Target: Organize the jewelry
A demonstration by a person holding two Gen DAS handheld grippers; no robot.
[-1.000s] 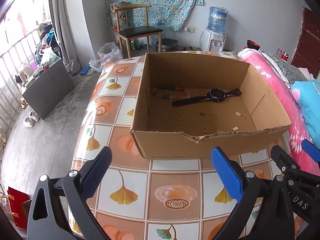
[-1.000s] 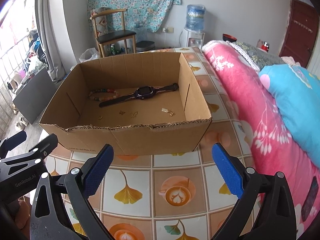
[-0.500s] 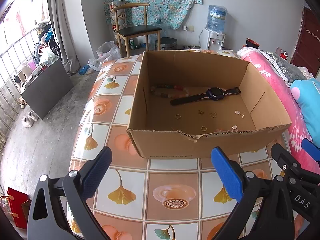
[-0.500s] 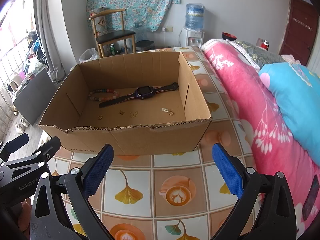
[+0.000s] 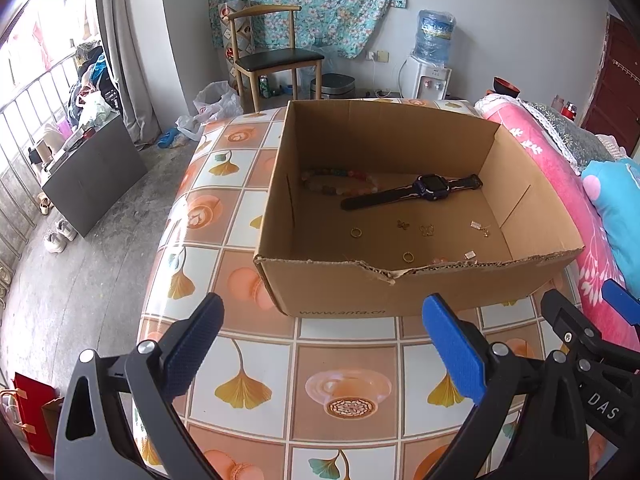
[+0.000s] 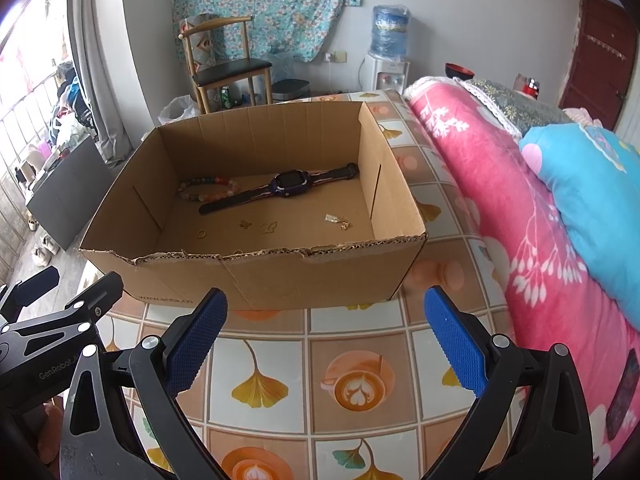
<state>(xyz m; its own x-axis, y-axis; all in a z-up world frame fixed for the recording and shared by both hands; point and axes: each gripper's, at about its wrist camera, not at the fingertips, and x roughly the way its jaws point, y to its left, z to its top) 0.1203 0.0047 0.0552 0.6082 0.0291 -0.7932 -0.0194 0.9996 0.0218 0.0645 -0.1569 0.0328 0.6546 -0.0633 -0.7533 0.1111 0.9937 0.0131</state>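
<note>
Left wrist view: cardboard box (image 5: pixel 340 292) on tiled table (image 5: pixel 344 396), holding bead bracelet (image 5: pixel 340 180), watch (image 5: pixel 432 188), gold rings (image 5: pixel 356 232), small earrings (image 5: pixel 427 230). Left gripper (image 5: pixel 320 344) and right gripper (image 6: pixel 324 340) hover short of the box, jaws spread wide, holding nothing. Risk: tiny flat pieces may slip from broad pads; the tall front wall may block a low reach.

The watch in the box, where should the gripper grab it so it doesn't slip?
Probably best on the long strap of the watch, beside its face, coming straight down from above. It lies flat and stretched out on the floor of the cardboard box, and the box walls block any sideways approach. Close the fingers across the narrow strap, well away from the bead bracelet.
</note>
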